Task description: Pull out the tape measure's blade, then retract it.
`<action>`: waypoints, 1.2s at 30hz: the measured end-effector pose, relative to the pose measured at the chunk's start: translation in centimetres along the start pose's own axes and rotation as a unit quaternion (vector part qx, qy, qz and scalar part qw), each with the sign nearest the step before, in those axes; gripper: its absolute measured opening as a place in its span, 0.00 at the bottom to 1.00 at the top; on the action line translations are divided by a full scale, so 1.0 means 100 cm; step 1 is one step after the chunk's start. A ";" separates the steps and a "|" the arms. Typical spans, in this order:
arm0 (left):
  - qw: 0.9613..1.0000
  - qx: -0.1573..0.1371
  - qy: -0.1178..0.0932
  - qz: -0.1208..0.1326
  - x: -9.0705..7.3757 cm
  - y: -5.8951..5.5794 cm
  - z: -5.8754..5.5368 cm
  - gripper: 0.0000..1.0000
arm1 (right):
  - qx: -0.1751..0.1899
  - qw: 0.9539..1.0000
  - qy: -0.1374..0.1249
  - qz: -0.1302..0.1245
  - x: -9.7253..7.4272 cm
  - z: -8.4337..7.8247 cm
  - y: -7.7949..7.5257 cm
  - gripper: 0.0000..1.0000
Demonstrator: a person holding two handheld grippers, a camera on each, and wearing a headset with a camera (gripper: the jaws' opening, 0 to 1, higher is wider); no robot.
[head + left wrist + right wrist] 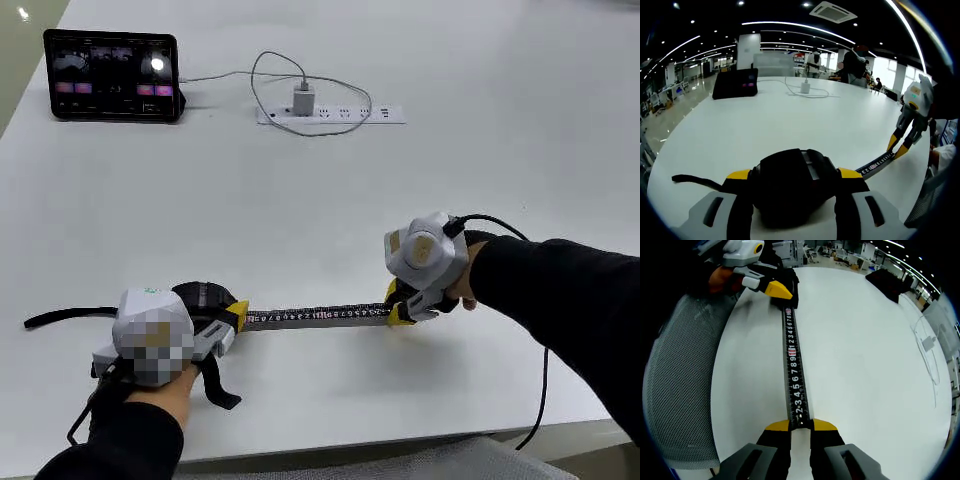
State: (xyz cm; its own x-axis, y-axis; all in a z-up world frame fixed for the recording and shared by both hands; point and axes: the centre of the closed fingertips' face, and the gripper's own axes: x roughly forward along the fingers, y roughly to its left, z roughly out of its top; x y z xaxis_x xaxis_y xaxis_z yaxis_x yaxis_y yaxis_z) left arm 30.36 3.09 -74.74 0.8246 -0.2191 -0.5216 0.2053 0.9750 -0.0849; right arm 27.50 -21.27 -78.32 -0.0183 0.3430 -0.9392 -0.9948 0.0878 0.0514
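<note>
- On the white workbench top (pixel 400 180), near its front edge: black rounded plastic tape-measure case (pixel 205 298), clamped across its body by the yellow-tipped left gripper (pixel 228 322), jaws closed against both flanks.
- Drawn out flat along the bench toward the right: narrow dark steel blade with white numerals (pixel 792 365), lowest numbers nearest the right gripper (pixel 800 426), jaws pinched together on the blade's tip end.
- Looks partway through the pull, with the retraction yet to do.
- Likely handles as a light, thin, springy strip: stiff along its curve over a short span, prone to kink or twist if bent sideways, slick on its coated face, eager to snap back under the spring.
- Best taken at the tip end, flat between the pads, as here; case best held by its broad sides, clear of the blade mouth.
- Calls for a slow, guided return, lest the tip whip into the case.
- Trailing left from the case: black wrist strap (pixel 60 317).
- At the far side of the bench: dark tablet on a stand (pixel 112 75) and white power strip with plugged charger and looped cable (pixel 335 113).
</note>
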 end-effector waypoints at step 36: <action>1.000 0.000 0.001 0.000 -0.001 0.000 0.000 0.61 | 0.011 1.000 -0.002 0.003 0.005 0.014 0.002 0.10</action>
State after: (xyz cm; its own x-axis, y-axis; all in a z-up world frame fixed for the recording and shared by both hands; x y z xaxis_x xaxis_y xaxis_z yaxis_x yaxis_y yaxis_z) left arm 30.28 3.15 -74.68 0.8235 -0.2199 -0.5230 0.2059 0.9748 -0.0857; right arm 27.46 -19.78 -78.33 -0.0244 0.3481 -0.9371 -0.9923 0.1051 0.0648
